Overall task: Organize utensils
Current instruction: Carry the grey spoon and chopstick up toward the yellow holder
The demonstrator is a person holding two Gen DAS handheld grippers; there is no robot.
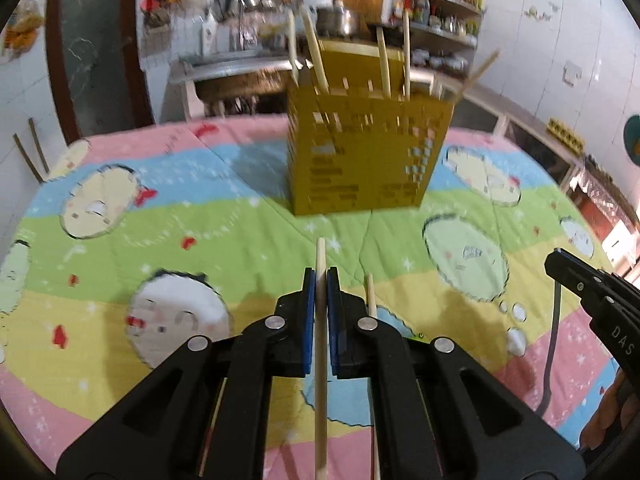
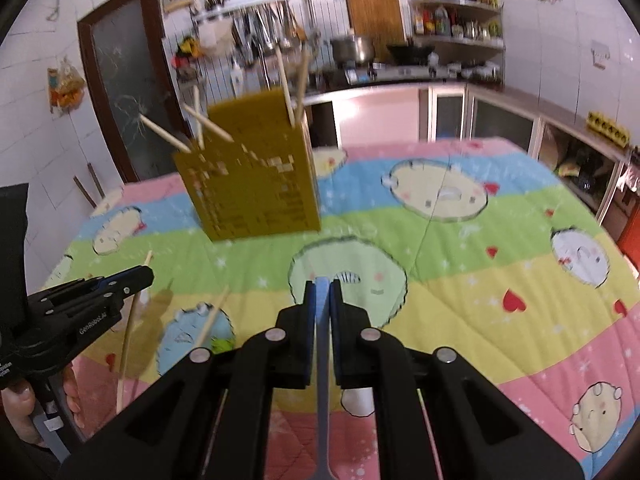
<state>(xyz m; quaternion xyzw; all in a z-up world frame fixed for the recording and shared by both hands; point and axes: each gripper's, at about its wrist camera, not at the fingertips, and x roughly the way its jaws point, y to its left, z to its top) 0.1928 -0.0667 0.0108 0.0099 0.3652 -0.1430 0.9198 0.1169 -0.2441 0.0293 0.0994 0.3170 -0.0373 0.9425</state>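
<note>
Gripping: left tongs, round wooden chopstick; right tongs, perhaps metal handle

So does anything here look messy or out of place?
Yes. One chopstick lies loose on the quilt instead of in the yellow holder, and the chopsticks already in it splay out at crooked angles.

A yellow perforated holder stands upright on the cloth, chopsticks sticking out. One chopstick and a grey utensil handle are each clamped.

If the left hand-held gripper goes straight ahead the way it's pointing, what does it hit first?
Probably the yellow holder: it stands straight ahead of the left hand-held gripper, which is shut on a chopstick. Depth is unclear.
</note>
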